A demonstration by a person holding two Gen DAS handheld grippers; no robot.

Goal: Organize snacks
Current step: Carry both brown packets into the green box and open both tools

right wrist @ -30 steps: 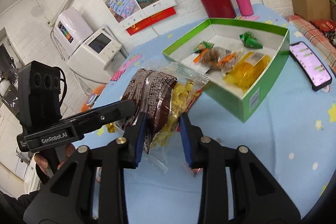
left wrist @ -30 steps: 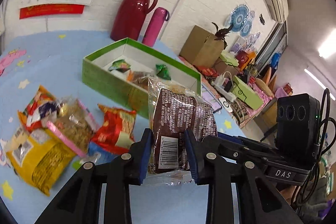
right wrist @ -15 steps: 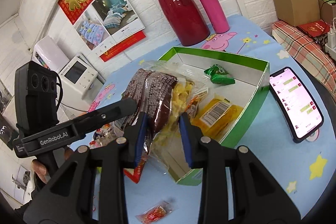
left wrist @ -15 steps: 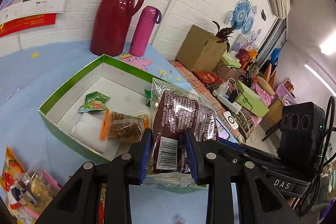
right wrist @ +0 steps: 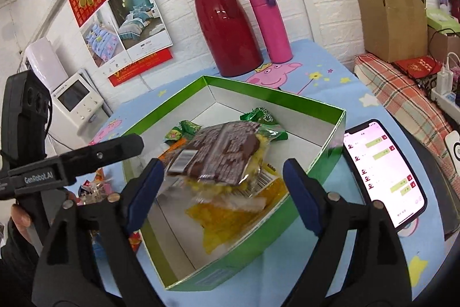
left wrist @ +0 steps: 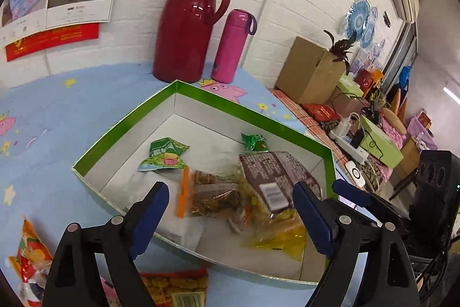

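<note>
A green-rimmed white box [left wrist: 253, 117] [right wrist: 327, 157] sits on the blue tablecloth and holds several snacks. A brown snack packet [left wrist: 276, 177] [right wrist: 227, 151] lies inside it, on a yellow packet [left wrist: 276, 238] [right wrist: 230, 217]. Beside them lie an orange-edged clear packet [left wrist: 210, 194] and two small green packets [left wrist: 165, 153] [left wrist: 254, 141]. My left gripper [left wrist: 231, 217] hangs open over the box's near side, holding nothing. My right gripper [right wrist: 222, 194] is open too, just above the brown packet. The left gripper's body [right wrist: 72, 160] shows at the left of the right wrist view.
A dark red jug [left wrist: 189, 22] and a pink flask [left wrist: 233, 45] stand behind the box by the wall. A lit phone [right wrist: 385, 174] lies right of the box. Loose snack packets [left wrist: 175, 289] [left wrist: 28, 252] lie on the cloth left of it. Cardboard box [right wrist: 391, 16] at right.
Both grippers moved over the box and opened. The brown packet and the yellow packet they held together now lie inside the box.
</note>
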